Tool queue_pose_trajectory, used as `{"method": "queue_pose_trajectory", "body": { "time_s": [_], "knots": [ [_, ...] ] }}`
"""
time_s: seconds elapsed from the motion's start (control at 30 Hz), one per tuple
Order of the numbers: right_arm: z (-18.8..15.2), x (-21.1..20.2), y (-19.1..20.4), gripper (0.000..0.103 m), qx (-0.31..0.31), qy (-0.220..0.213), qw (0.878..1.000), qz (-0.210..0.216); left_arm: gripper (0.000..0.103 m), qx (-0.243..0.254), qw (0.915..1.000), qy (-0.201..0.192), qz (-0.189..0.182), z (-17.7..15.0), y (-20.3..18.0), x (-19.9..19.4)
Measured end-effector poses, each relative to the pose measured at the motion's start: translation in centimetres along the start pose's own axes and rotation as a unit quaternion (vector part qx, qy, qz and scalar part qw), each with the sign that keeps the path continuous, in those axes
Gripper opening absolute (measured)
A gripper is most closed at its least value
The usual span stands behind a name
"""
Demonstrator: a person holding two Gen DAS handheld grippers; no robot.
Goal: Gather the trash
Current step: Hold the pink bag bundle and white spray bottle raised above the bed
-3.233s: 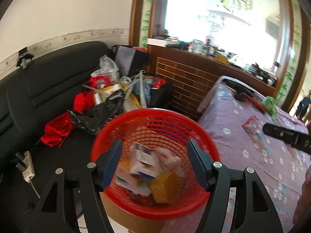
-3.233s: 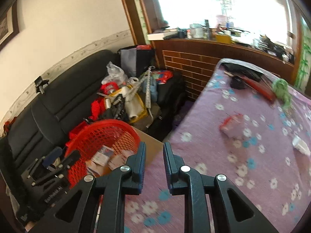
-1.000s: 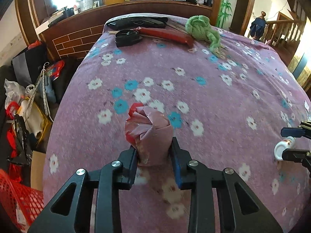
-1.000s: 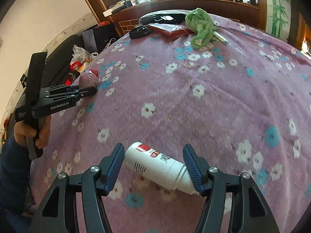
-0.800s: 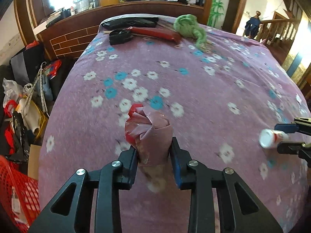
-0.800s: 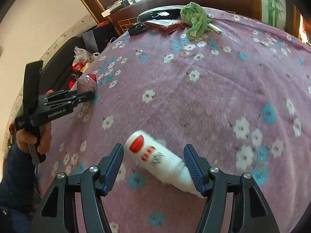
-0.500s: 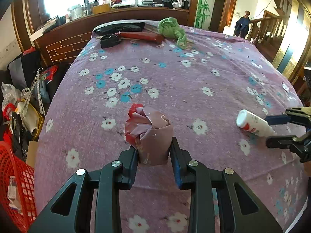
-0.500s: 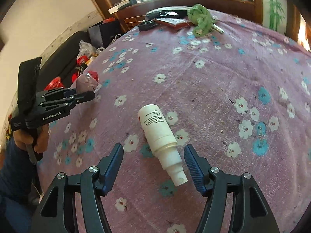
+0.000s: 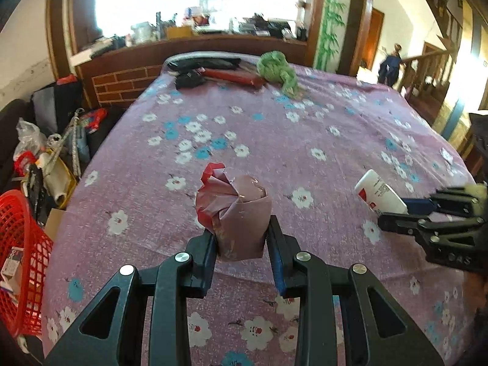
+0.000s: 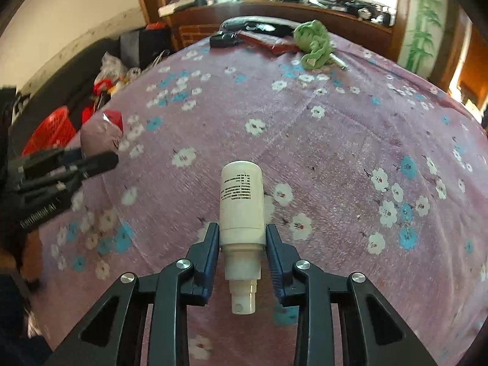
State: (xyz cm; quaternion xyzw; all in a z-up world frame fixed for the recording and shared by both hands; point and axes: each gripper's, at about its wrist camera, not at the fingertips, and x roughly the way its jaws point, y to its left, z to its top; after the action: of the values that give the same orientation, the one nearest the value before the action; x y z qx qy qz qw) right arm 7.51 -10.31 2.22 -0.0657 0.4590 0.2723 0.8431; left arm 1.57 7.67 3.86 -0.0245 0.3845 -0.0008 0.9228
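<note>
My left gripper (image 9: 242,238) is shut on a crumpled pink-and-red wrapper (image 9: 235,210), held above the floral purple tablecloth (image 9: 274,140). In the right wrist view that wrapper (image 10: 102,132) shows at the left, in the left gripper (image 10: 100,158). My right gripper (image 10: 242,241) has its jaws closing on a white spray bottle (image 10: 242,204); both pads press the bottle's sides, nozzle end toward the camera. From the left wrist view the bottle (image 9: 379,193) sticks out of the right gripper (image 9: 393,213) at the right. A red mesh basket (image 9: 21,262) holding trash stands off the table's left edge.
At the table's far end lie a green cloth (image 9: 277,71), a red flat package (image 9: 235,76) and black items (image 9: 189,79). Bags and clutter (image 9: 45,158) fill the dark sofa on the left. A person (image 9: 389,67) stands by the stairs in the far right background.
The right gripper's jaws have closed onto the white bottle, which turned lengthwise and now points away from the camera. Both grippers have pulled back over the table; the left keeps the wrapper.
</note>
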Motion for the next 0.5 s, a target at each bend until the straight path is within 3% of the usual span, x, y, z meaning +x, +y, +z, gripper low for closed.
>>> {"method": "queue_pose_trajectory", "body": {
  "time_s": [0.2, 0.5],
  "knots": [
    [0.5, -1.5, 2.2, 0.033, 0.080, -0.086, 0.993, -0.021, 0.029, -0.020, 0.9985, -0.038, 0.034, 0.0, 0.4, -0.6],
    [0.4, -1.1, 4.3, 0.033, 0.065, -0.119, 0.991, -0.019, 0.030, -0.023, 0.9955, -0.063, 0.067, 0.1, 0.9, -0.8]
  ]
}}
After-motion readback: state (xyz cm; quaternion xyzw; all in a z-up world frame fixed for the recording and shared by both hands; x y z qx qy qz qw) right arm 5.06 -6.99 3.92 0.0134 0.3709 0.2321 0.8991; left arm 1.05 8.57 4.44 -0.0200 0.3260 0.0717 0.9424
